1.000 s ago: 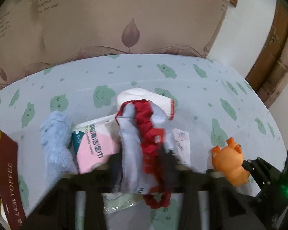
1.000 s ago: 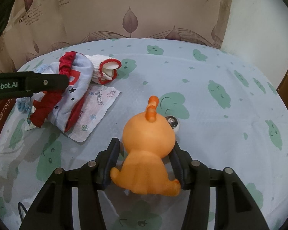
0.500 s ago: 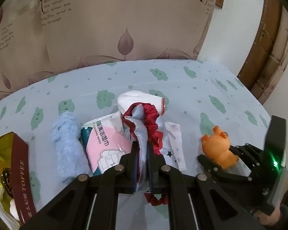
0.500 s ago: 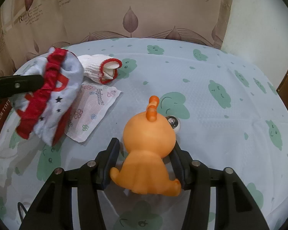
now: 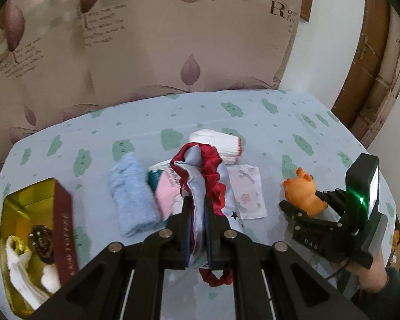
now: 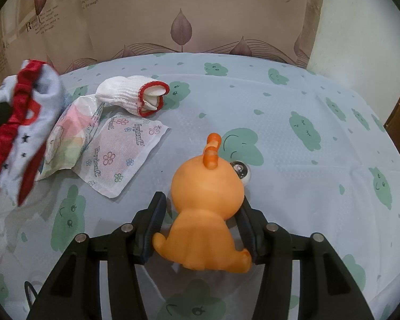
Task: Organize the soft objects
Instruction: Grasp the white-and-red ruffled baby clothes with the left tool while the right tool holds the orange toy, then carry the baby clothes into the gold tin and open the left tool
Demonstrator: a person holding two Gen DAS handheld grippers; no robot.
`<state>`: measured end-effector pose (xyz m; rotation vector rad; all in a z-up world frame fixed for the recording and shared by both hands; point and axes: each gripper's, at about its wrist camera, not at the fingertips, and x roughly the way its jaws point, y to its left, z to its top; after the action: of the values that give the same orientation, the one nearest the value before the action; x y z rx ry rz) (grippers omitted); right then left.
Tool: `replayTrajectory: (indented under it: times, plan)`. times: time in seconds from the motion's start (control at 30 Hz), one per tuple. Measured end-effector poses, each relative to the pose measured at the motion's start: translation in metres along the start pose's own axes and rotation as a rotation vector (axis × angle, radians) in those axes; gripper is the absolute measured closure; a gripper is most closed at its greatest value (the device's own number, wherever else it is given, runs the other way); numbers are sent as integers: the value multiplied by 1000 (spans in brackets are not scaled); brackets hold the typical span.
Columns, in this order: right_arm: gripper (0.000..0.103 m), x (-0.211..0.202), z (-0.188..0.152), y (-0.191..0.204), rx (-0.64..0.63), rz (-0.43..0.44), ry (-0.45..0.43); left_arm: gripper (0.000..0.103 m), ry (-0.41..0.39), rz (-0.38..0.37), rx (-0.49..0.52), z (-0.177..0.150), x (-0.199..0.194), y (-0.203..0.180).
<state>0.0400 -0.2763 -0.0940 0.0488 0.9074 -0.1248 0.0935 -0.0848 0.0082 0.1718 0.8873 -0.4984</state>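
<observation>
the left gripper point(image 5: 197, 205) had its fingers point(image 5: 185, 213) pinched tight on a bunched cloth point(image 5: 200, 170), pale blue with a red frilly trim and little dark stars. the cloth was lifted off the counter point(image 5: 253, 117), and a loop of the red trim hung down under the fingers. from the right wrist camera the same cloth showed up in the air over the left edge of the counter, a bit blurred.

the right gripper point(image 6: 201, 213) had its fingers point(image 6: 157, 213) closed on the two sides of an orange toy animal point(image 6: 208, 200). the toy sat upright on the counter near the front edge, with its back to the camera. a small shiny ball point(image 6: 241, 170) lay just beside the toy's head.

a white glove point(image 6: 125, 97) with a red cuff lay toward the back of the counter, its cuff open. a flat white packet point(image 6: 120, 154) with small flowers printed on it lay flat in front of the glove. a pink and white wipes pack point(image 6: 64, 144) lay right beside the packet, partly under the hanging cloth. a fuzzy light blue towel point(image 5: 132, 192) lay further left.

at the left edge of the counter stood an open gold box point(image 5: 21, 208) with a dark red side. some white cloth point(image 5: 18, 266) and a dark round thing point(image 5: 41, 242) were inside it; i could not tell what the dark thing was.

the counter had a pale blue cover with green cloud faces on it. a tan curtain point(image 5: 146, 40) with leaves and words hung behind.
</observation>
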Motion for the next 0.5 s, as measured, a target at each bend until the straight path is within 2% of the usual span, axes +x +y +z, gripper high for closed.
replayTrajectory:
  times: [0.23, 0.5]
  plan:
    - [54, 0, 0, 0, 0, 0, 0, 95, -17, 62, -17, -5, -27, 32]
    - [54, 0, 0, 0, 0, 0, 0, 95, -33, 181, -61, -16, -60, 89]
